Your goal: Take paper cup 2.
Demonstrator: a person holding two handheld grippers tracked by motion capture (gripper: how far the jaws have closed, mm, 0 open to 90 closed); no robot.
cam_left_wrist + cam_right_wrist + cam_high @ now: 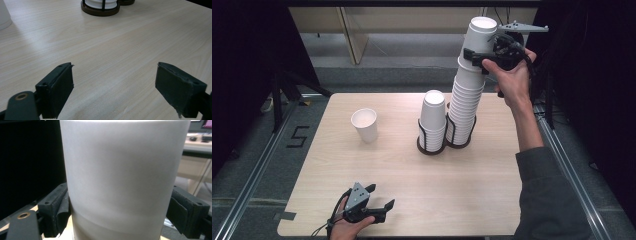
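Note:
A tall stack of white paper cups (464,100) stands in a black wire holder at the table's far right. High over it, my right gripper (479,52) is shut on the stack's top cup (478,32), which sits a little raised above the cups below. In the right gripper view that cup (125,170) is very close, and both pads (58,212) press its sides. My left gripper (382,196) rests on the table near the front edge; in the left gripper view its jaws (115,82) stand apart with nothing between them.
A shorter cup stack (433,117) stands in a second wire holder (431,147) beside the tall one, its base (100,11) ahead of my left gripper. One upright white cup (365,125) stands alone at the table's left middle. Bare wooden table (412,190) lies between.

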